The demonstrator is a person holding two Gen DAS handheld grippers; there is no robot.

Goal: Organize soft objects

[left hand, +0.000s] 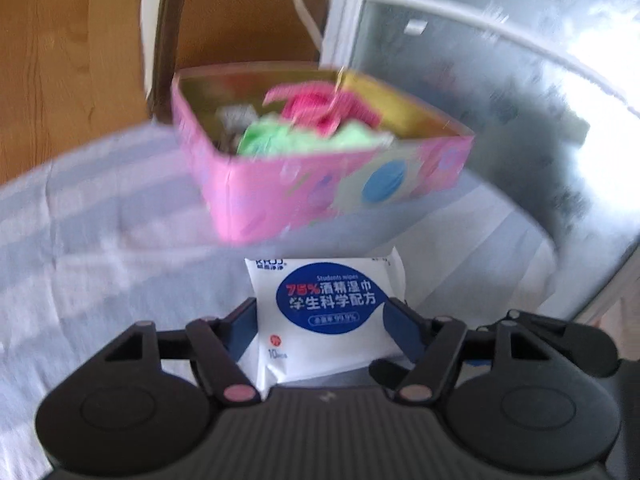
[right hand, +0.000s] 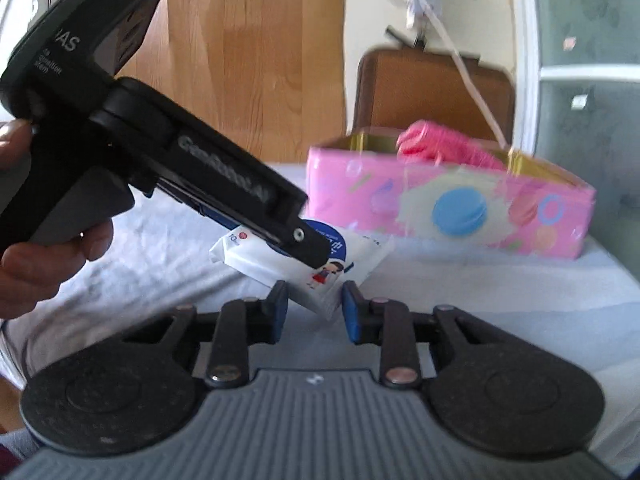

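Note:
A white pack of wet wipes (left hand: 328, 300) with a blue label sits between the fingers of my left gripper (left hand: 320, 316), whose pads press on its two sides. In the right wrist view the left gripper (right hand: 308, 246) holds the pack (right hand: 280, 264) tilted just above the sheet. The pack's lower corner pokes between the blue pads of my right gripper (right hand: 314, 312); a gap shows beside the left pad. Behind stands an open pink box (left hand: 320, 196) (right hand: 440, 208) holding a pink soft item (left hand: 320, 108) and a green one (left hand: 288, 140).
A pale striped sheet (left hand: 100, 220) covers the surface. A brown chair back (left hand: 240, 20) stands behind the box, with a white cord (left hand: 304, 12) hanging across it. Wooden panelling (left hand: 68, 60) is at the left, a frosted glass door (left hand: 500, 60) at the right. A hand (right hand: 52, 260) grips the left tool.

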